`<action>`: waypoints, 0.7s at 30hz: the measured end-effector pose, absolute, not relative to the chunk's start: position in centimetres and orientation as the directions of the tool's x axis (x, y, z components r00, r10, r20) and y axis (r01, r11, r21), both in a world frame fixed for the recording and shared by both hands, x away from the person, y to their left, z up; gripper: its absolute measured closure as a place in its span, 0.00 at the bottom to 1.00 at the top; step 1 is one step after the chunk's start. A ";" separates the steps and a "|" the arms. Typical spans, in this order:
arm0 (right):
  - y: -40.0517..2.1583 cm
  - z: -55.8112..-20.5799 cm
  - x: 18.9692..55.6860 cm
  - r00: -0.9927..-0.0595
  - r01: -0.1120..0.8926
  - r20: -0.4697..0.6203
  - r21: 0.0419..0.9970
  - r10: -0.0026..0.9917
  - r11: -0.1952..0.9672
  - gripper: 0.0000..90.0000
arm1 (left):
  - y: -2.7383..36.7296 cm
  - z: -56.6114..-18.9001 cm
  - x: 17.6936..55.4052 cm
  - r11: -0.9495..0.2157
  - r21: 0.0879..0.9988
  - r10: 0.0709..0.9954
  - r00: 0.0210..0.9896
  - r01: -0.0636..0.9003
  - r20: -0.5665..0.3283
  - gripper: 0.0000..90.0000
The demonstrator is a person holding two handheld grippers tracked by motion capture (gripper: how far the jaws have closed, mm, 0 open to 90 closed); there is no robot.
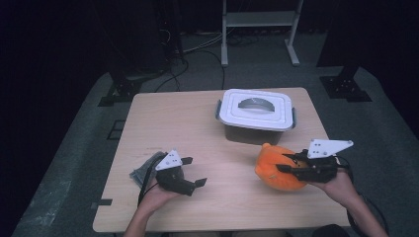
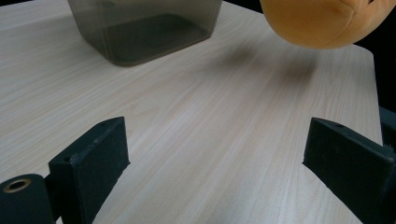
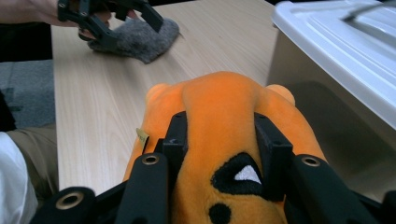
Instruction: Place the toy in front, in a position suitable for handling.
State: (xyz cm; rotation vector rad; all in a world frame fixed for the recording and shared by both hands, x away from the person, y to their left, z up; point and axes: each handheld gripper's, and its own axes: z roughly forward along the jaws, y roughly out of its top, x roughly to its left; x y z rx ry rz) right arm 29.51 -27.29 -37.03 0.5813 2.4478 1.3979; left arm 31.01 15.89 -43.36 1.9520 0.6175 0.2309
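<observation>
- Table (image 1: 207, 128) of pale wood takes up the middle of the high view, with dark floor around it.
- Storage box (image 1: 256, 116) with smoky grey walls and a white lid stands on the far right part of the table; the lid is on, its handle recess facing up.
- Orange plush toy (image 1: 276, 168) is at the near right, just in front of the box and apart from it. The left gripper view shows a shadow on the wood under it, so it looks lifted off the surface.
- Right gripper (image 1: 291, 167) has its two black jaws pinching a fold of the toy's orange fabric; in the right gripper view the plush bulges up between them, beside a black and white patch.
- Left gripper (image 1: 193, 173) hovers low over the near left of the table, its jaws spread wide with nothing but bare wood between them.
- Grey fuzzy cloth (image 1: 144, 170) lies at the near left edge, just beside the left hand (image 1: 159, 195).
</observation>
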 end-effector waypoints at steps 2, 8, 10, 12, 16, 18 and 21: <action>-26.5 -36.9 29.7 -0.894 0.202 -0.027 0.866 0.446 0.458 0.69 | 16.1 -43.3 31.1 -0.337 0.887 0.519 0.848 0.317 -0.106 0.06; -23.5 -37.0 30.5 -0.925 0.170 -0.025 0.865 0.380 0.472 0.69 | 16.9 -42.9 31.2 -0.328 0.890 0.534 0.839 0.317 -0.102 0.06; -23.2 -37.0 30.5 -0.927 0.168 -0.024 0.865 0.374 0.472 0.69 | 17.3 -42.8 31.2 -0.324 0.892 0.539 0.836 0.315 -0.100 0.06; -22.5 -37.1 30.8 -0.934 0.160 -0.025 0.864 0.358 0.478 0.69 | 17.7 -42.7 31.3 -0.319 0.894 0.546 0.832 0.315 -0.098 0.06; -20.8 -37.4 31.4 -0.945 0.155 -0.011 0.866 0.327 0.476 0.69 | 18.7 -42.3 31.4 -0.310 0.896 0.559 0.823 0.319 -0.100 0.06; -20.5 -37.5 31.5 -0.946 0.156 -0.007 0.867 0.324 0.473 0.69 | 19.3 -42.1 31.5 -0.302 0.897 0.569 0.816 0.323 -0.102 0.06; -19.5 -37.9 31.9 -0.953 0.153 0.004 0.867 0.302 0.474 0.69 | 20.1 -42.0 31.5 -0.292 0.900 0.579 0.808 0.325 -0.104 0.06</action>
